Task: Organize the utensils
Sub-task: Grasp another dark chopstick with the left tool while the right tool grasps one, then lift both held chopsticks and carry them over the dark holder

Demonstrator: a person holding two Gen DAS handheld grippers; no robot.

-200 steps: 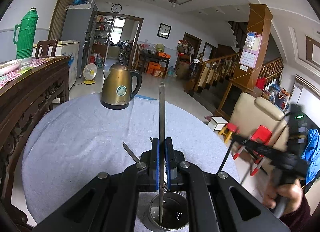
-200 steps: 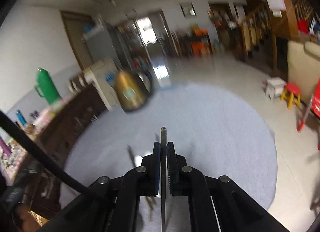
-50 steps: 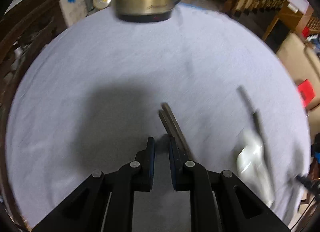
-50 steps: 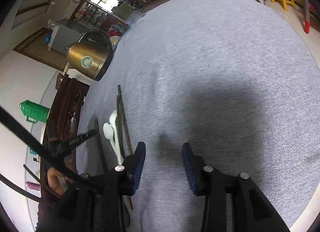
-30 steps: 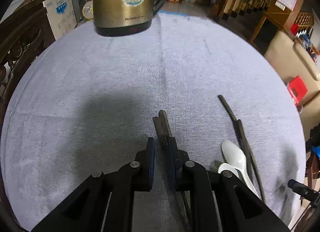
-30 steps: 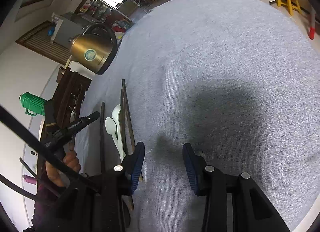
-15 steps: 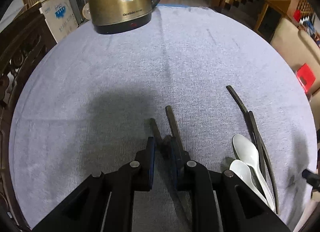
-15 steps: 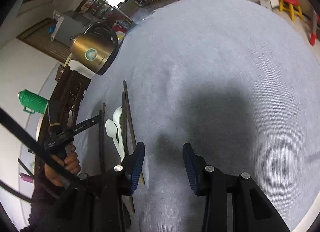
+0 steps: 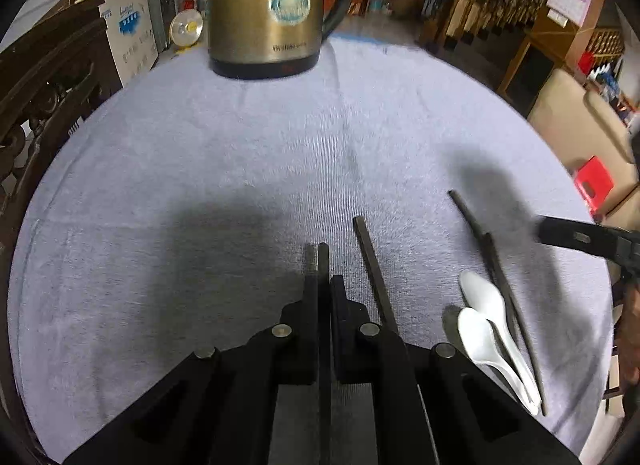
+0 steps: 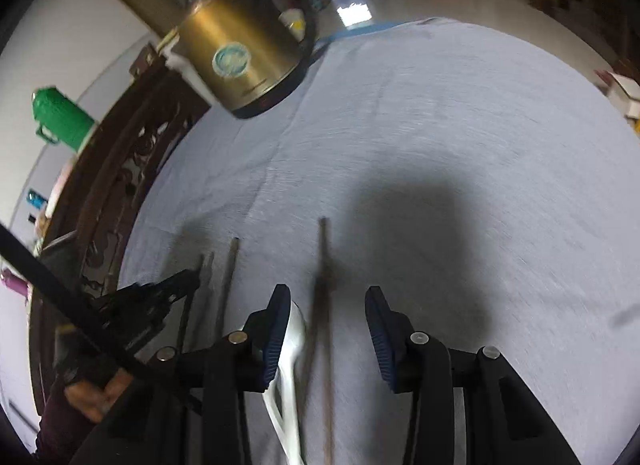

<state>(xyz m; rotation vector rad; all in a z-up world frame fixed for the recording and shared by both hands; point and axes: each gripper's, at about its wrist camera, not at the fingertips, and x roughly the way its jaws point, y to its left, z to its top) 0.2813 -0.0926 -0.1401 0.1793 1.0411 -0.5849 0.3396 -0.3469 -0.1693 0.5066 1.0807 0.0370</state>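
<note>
A slim dark chopstick (image 9: pixel 323 265) runs near to far, tip toward the kettle (image 9: pixel 266 9), clamped in the left tongs (image 9: pixel 324 285); the right tongs (image 10: pixel 326 317) stand apart.

Four chopsticks (image 9: pixel 374 273) (dark) — two spoons (image 9: pixel 486 319)

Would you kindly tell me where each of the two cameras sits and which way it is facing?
Left wrist: sits on the left gripper, angled down over the grey cloth toward the kettle; its jaws are shut on one chopstick, and the right gripper enters at the right edge.
Right wrist: sits on the right gripper, jaws open over a dark chopstick pair; the left gripper and a hand show at lower left.
Shared: kettle, cloth, white spoons, chopsticks.
</note>
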